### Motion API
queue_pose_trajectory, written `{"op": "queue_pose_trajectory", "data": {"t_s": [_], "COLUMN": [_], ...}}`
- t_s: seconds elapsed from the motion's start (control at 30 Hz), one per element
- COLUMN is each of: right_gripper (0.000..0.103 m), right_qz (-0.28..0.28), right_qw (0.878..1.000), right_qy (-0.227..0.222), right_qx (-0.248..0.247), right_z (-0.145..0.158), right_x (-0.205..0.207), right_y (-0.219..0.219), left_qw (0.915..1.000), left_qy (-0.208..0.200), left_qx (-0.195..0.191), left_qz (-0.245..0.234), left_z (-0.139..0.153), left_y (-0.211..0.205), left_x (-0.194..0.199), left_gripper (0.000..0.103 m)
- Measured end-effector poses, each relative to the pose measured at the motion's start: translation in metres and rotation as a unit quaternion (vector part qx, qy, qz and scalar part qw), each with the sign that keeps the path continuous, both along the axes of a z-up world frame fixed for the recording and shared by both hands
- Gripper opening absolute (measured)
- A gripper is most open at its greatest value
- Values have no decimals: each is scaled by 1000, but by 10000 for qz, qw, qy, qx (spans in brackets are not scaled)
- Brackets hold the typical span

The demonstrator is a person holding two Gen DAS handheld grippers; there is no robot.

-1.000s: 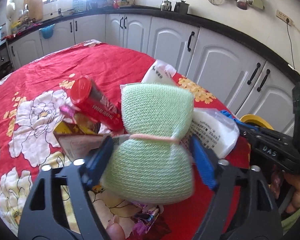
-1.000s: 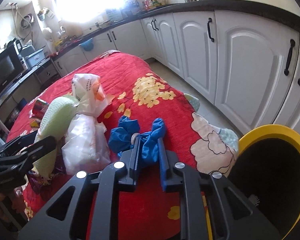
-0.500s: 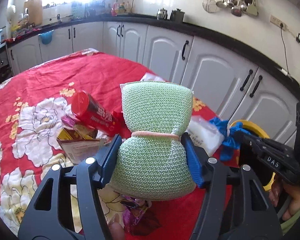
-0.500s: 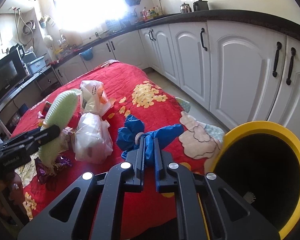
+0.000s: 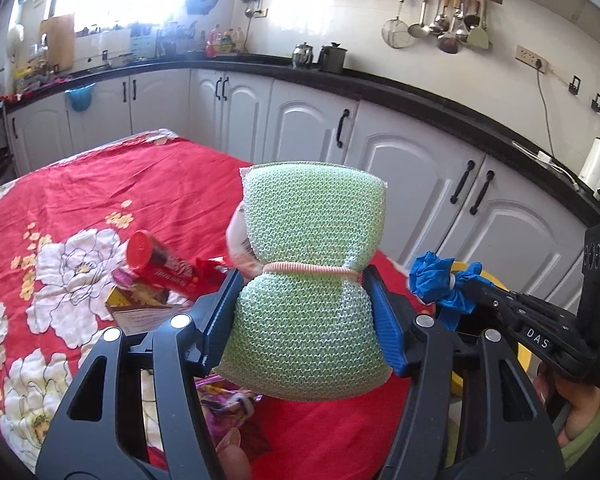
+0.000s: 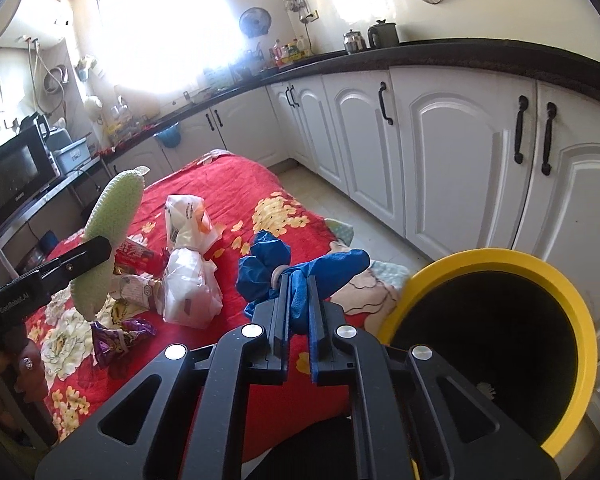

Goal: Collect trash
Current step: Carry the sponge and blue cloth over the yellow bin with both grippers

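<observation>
Both claws loaded beside the yellow bin.
Left gripper clamps the green mesh sponge at its banded waist; right gripper pinches the blue glove tight.

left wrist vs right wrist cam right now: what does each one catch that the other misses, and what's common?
Left wrist only: the red canister lying on the table, and a white kettle on the counter.

Right wrist only: the dark inside of the yellow bin, a microwave, and the white plastic bag in full.

Both: the left hand-held gripper shut on the green sponge, the right hand-held gripper shut on the blue cloth, and the red floral tablecloth.
</observation>
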State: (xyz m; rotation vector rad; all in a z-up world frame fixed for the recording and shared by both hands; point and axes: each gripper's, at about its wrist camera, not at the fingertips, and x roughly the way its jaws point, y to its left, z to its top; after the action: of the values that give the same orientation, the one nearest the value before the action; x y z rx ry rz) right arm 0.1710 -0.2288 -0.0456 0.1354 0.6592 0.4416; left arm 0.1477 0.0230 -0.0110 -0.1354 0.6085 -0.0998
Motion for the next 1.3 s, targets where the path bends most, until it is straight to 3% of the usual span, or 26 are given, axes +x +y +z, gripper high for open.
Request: {"op": "queue_pose_trajectory", "data": {"t_s": [0.67, 1.3], "right_gripper": [7, 7], "right_qz": [-505, -1073], "right_qw": [9982, 9937], "right_qy": [-306, -320], "right_qx": [30, -22], "right_z": [25, 19], "right_x": [-20, -30], "right_y": [-58, -119], "left_qw": [9980, 9922], "left_qy": [-152, -128], "left_qx": [128, 309], "left_qz": [-593, -1204], "left_z": [11, 6], "left_y": [-62, -129], "left_x": [-3, 6], "left_gripper": [53, 53]}}
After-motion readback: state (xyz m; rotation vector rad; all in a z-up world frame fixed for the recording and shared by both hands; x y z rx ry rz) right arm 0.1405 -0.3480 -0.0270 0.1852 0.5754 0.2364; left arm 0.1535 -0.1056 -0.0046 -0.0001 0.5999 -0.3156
